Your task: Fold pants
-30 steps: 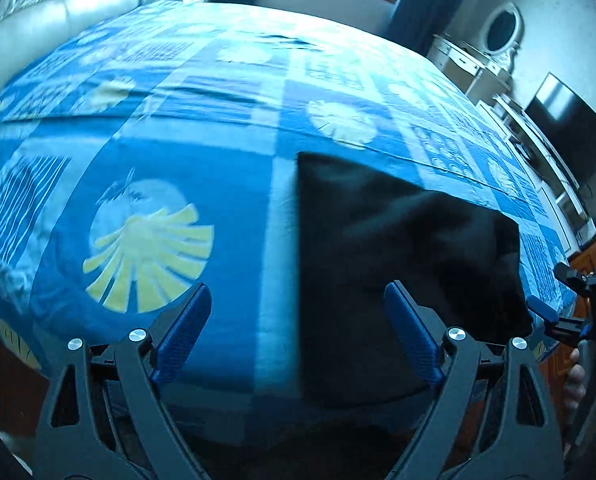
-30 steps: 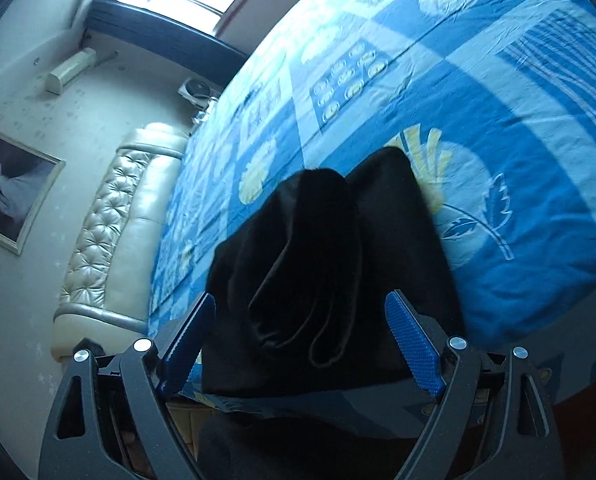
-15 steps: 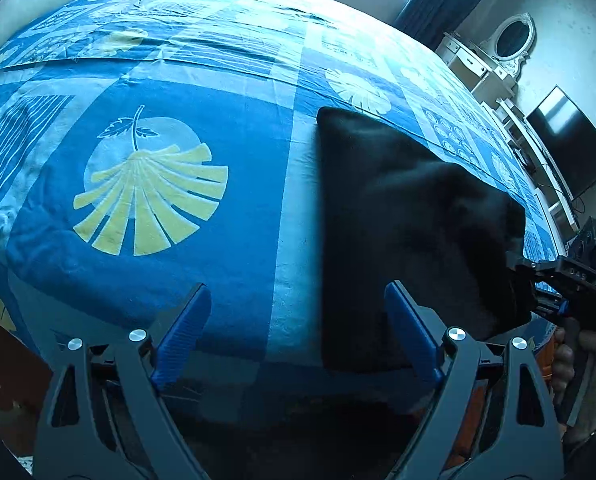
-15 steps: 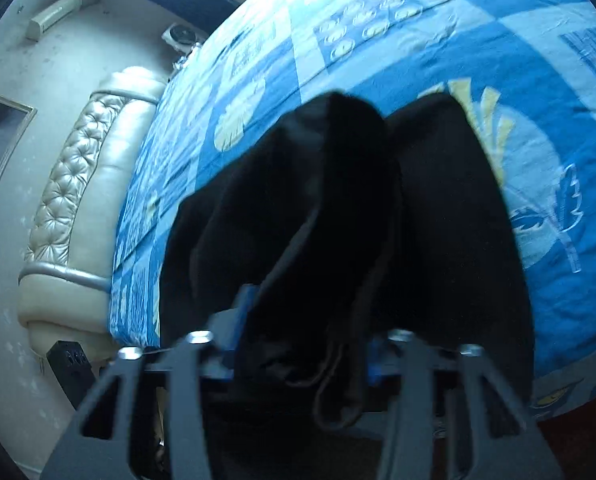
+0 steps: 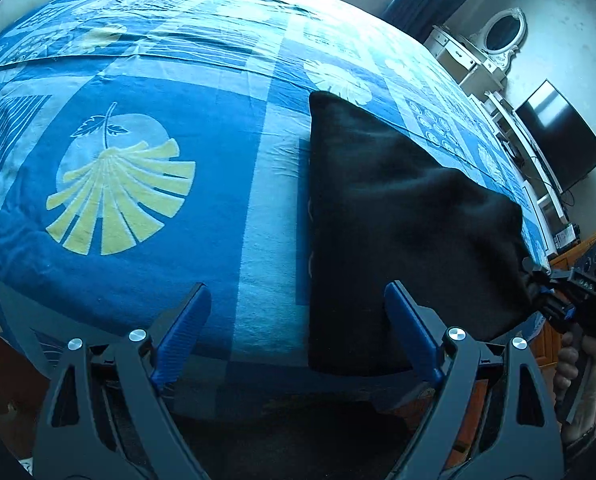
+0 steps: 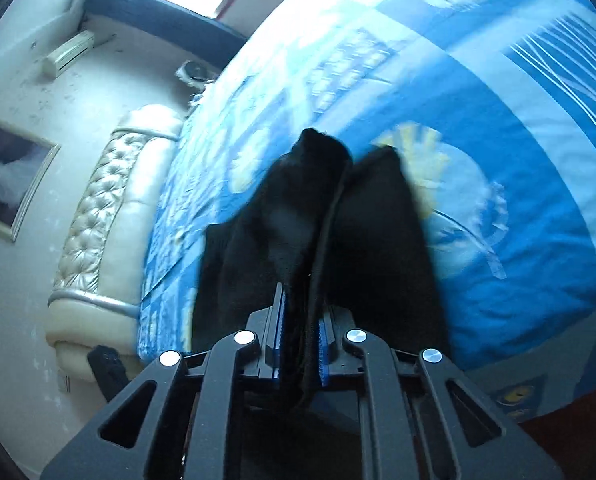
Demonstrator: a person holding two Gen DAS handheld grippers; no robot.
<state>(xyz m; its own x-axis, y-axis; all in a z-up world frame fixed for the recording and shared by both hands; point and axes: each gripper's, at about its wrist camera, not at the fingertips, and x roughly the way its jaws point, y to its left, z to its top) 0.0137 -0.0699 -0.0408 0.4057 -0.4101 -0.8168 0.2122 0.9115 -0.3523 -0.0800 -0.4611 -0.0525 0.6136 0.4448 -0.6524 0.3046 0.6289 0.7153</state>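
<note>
Black pants [image 5: 382,216] lie in a long folded strip on the blue patterned bed [image 5: 218,208], reaching the near edge. My left gripper [image 5: 298,332] stands open above that edge, its right pad over the pants' near left part, with nothing between the pads. My right gripper [image 6: 301,340] is shut on a bunched corner of the pants [image 6: 318,232], the cloth pinched between its blue pads and lifted off the bed. The left wrist view shows that right gripper [image 5: 538,280] at the pants' near right corner, with a hand on its handle.
A padded cream headboard [image 6: 110,208] runs along the bed's far side. A white dresser with an oval mirror [image 5: 498,40], a low shelf and a dark TV screen [image 5: 558,136] line the wall on the right. Brown floor lies below the bed's near edge.
My right gripper went from wide open to shut on the pants' near corner and pulled the cloth up. The left gripper stayed open and sank a little toward the bed edge.
</note>
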